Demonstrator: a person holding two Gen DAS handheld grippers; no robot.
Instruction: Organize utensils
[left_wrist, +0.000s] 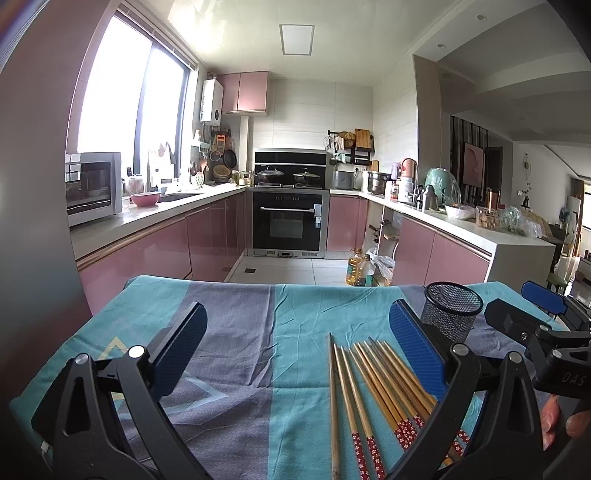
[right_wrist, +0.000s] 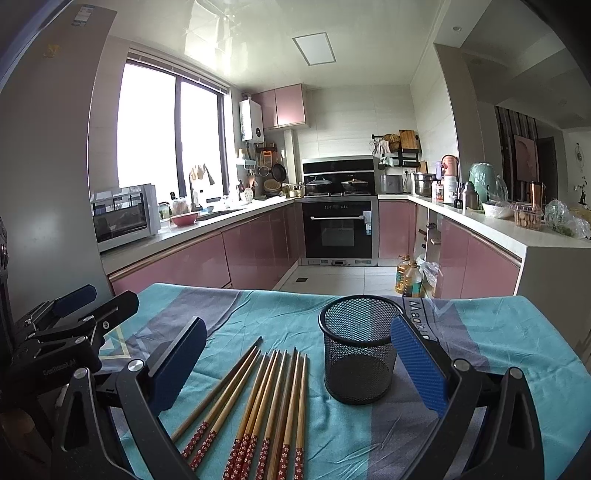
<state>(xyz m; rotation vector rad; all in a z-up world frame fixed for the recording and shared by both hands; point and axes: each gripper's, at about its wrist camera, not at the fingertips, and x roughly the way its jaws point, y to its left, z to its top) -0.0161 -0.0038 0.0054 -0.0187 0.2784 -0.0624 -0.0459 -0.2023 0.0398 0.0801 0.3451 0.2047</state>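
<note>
The lower ends of the bamboo chopsticks with red flower-patterned handles (right_wrist: 269, 413) are cut off by the frame edge in both views, and in the left wrist view several are hidden behind the left gripper's (left_wrist: 295, 347) blue-padded right finger. Ten sticks are counted in the right wrist view; one, plain and without a visible red end, is noted at the left of the row. They are laid side by side, roughly parallel, on the teal-and-grey patterned cloth (right_wrist: 480, 332) covering the table. One black wire-mesh cylindrical cup (right_wrist: 356, 350) is recorded upright, just right of the chopsticks, empty. Both the left gripper and the right gripper (right_wrist: 299, 365) are spread wide, with nothing held. Fingertips of a hand (left_wrist: 576, 424) are partly seen at the left view's right edge.
</note>
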